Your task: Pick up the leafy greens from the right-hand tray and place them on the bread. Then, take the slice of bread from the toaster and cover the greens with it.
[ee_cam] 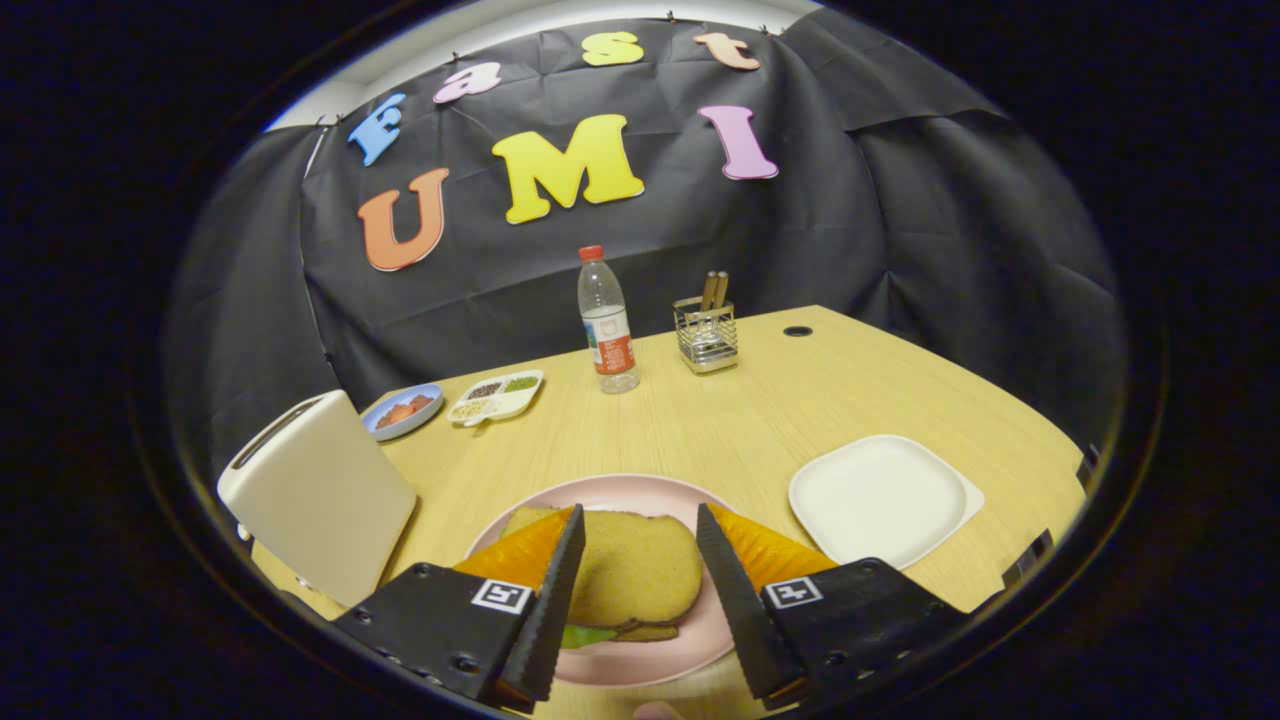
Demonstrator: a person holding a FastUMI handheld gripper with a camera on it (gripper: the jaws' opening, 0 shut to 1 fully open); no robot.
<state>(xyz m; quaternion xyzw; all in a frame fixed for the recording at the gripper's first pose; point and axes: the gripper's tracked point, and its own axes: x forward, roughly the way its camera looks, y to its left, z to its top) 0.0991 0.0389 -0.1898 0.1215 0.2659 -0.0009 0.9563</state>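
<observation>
Two slices of brown toasted bread (632,568) lie stacked on a round pink plate (610,660), a green leaf edge (586,635) peeking out between them. The tongs (640,560) stand open, their fingers flanking the top slice without pressing it. A cream toaster (318,495) sits left of the plate, a square white tray (882,497) right, on the pale wooden surface (720,420).

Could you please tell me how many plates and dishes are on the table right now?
4: a pink plate under the sandwich between the open gripper fingers, a white square tray right, a blue dish and divided dish beyond the toaster.
</observation>
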